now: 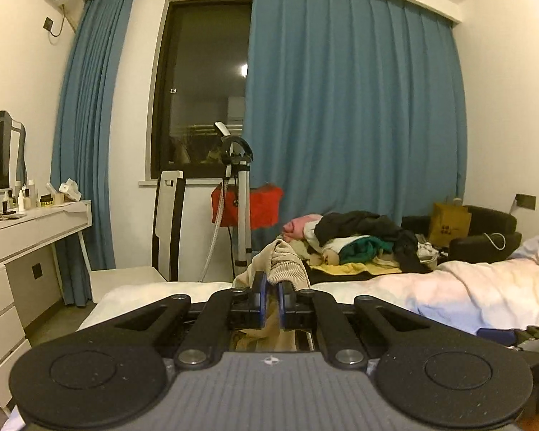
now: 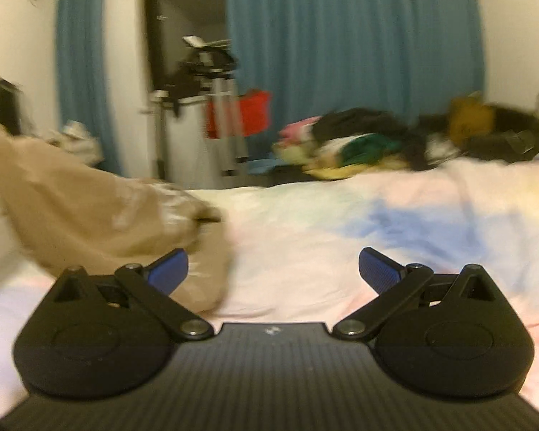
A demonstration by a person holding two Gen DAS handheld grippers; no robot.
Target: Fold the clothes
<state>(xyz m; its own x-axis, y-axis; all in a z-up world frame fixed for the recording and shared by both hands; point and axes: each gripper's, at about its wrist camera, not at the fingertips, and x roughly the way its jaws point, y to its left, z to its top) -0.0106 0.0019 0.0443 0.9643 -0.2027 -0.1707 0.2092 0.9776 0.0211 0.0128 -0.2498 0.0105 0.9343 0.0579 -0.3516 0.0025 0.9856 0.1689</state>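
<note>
My left gripper (image 1: 271,296) is shut on a beige ribbed garment (image 1: 284,264), which bunches up above the blue pads and hangs down below them. In the blurred right wrist view the same beige garment (image 2: 100,212) is lifted at the left and drapes down onto the bed beside the left finger. My right gripper (image 2: 273,269) is open and empty, low over the pale pink and blue bedsheet (image 2: 341,230).
A pile of mixed clothes (image 1: 359,242) lies at the far end of the bed (image 1: 449,291), also in the right wrist view (image 2: 345,143). A tripod stand (image 1: 240,197), a chair (image 1: 167,222) and a white dresser (image 1: 28,237) stand at the left. Blue curtains (image 1: 352,100) cover the window.
</note>
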